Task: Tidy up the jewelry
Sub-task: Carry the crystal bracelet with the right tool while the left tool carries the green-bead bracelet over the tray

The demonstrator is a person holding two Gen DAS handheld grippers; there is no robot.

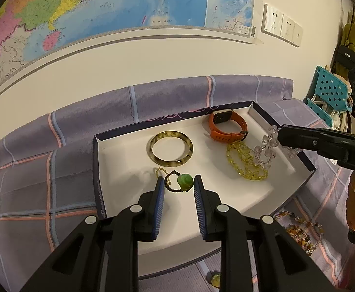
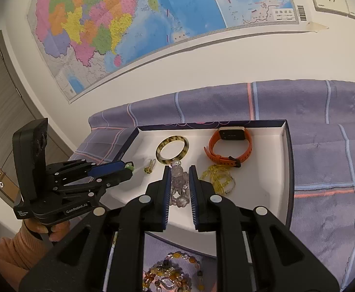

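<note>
While both my hands hover over the white tray (image 1: pixel 119 160), left gripper (image 1: pixel 179 185) clamped on green bead bracelet (image 1: pixel 184 181), right gripper (image 2: pixel 180 182) clamped on clear crystal bracelet (image 2: pixel 178 182) hanging above yellow beads (image 1: pixel 247 163), bangle (image 1: pixel 171 150) and orange watch (image 1: pixel 227 126) lying inside.

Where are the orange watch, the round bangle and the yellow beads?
orange watch (image 1: pixel 228 127): left wrist view, on its strap.
bangle (image 1: pixel 171 162): left wrist view, on the near side of its ring.
yellow beads (image 2: pixel 217 177): right wrist view, on the middle of the heap.
</note>
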